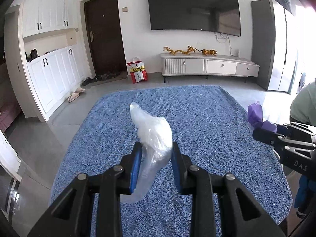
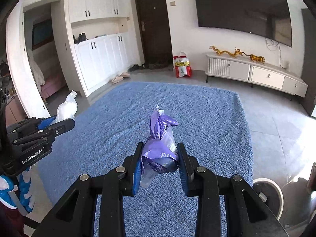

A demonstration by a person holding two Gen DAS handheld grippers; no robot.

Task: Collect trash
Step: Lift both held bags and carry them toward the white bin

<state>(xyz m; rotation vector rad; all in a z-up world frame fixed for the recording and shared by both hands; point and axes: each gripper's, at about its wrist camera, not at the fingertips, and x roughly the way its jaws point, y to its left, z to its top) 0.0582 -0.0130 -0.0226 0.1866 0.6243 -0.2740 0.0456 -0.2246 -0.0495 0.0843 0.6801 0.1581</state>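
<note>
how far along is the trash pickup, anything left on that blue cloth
Done: the blue cloth shows no loose trash in either view. In hand: the left gripper is shut on a clear plastic bag, and the right gripper is shut on a purple wrapper. Left: dropping both, perhaps into the round white-rimmed bin at lower right.

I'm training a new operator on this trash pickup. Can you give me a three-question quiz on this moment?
1. True or false: the left tongs are empty.
2. What do the right tongs hold: A) a slipper, B) a crumpled purple wrapper, C) a KFC bag?
3. Fill in: below both tongs lies a blue ____.

Key:
1. False: they are shut on a clear plastic bag.
2. B.
3. Cloth, textured, spread over a table.
</note>
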